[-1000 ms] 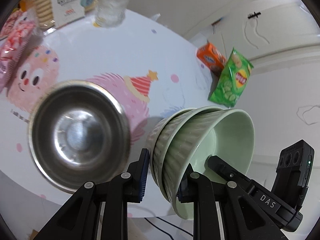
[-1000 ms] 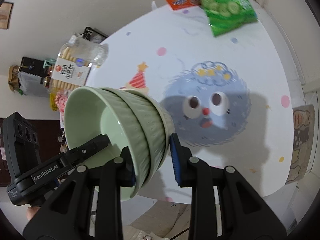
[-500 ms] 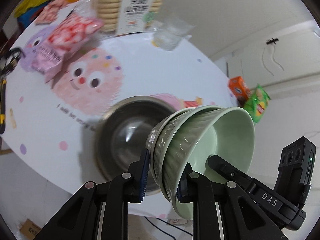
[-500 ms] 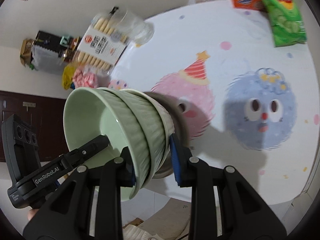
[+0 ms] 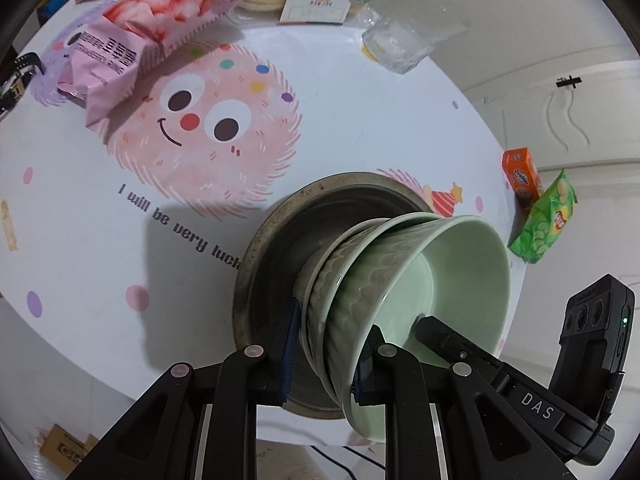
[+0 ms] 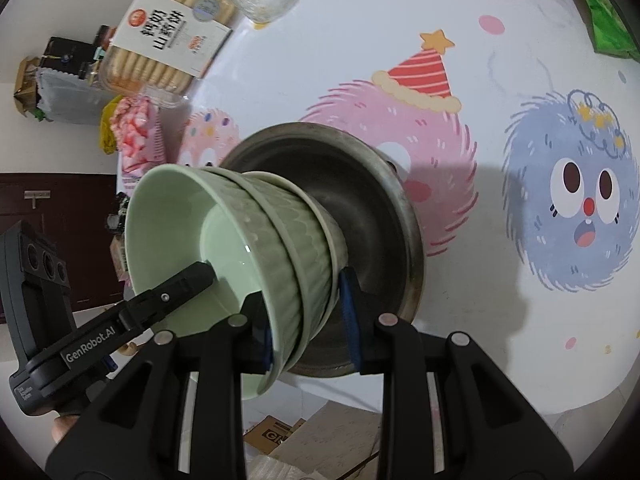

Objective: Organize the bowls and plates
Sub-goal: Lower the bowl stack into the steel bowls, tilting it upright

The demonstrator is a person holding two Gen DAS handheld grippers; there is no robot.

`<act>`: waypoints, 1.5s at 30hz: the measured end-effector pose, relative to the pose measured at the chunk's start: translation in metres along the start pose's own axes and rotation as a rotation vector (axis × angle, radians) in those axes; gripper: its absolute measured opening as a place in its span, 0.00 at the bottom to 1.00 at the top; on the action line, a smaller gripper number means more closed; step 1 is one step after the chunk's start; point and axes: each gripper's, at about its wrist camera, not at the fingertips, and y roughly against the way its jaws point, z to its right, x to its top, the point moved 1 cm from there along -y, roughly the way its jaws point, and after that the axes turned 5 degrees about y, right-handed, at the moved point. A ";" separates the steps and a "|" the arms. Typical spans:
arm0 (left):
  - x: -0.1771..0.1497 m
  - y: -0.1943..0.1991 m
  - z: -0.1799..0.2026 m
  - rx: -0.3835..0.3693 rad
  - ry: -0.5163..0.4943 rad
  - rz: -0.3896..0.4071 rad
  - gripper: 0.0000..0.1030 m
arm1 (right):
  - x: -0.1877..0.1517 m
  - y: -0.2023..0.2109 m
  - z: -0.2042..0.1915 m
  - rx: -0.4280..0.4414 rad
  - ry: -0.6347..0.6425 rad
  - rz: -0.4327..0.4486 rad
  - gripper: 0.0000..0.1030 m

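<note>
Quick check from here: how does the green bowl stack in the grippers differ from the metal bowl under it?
The green bowl stack is glossy, pale green ceramic with a scalloped relief; the metal bowl is dull grey steel with a stained rim. The stack is nested bowls, tilted on edge and clamped at its rims by the left gripper and right gripper; the metal bowl sits alone, upright, on the table. The metal bowl looks wider. Both are round and empty.

We've swung the stack of green bowls [image 5: 404, 280] across the table [image 5: 360, 128] and down: a second ago the steel bowl [image 5: 288, 232] sat off to the side, and now our stack hangs right over its mouth. The pink monster print [image 5: 208, 128] and the pink snack bag [image 5: 132, 40] have slid into the left view, closer than before.
</note>
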 end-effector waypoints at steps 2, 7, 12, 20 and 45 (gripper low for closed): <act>0.002 -0.004 0.000 0.001 -0.004 -0.007 0.19 | 0.000 -0.002 0.003 -0.003 -0.008 -0.006 0.30; 0.005 -0.009 0.004 -0.004 -0.016 -0.012 0.19 | 0.001 -0.004 0.006 -0.011 -0.017 -0.005 0.30; 0.004 -0.010 0.000 -0.013 -0.007 -0.020 0.19 | 0.003 -0.007 0.005 -0.020 -0.019 -0.001 0.29; 0.004 -0.011 0.000 -0.020 -0.010 -0.020 0.19 | 0.002 -0.005 0.006 -0.028 -0.016 -0.002 0.29; 0.001 0.041 -0.007 -0.022 -0.013 0.117 1.00 | -0.002 0.047 -0.002 -0.016 0.054 0.104 0.95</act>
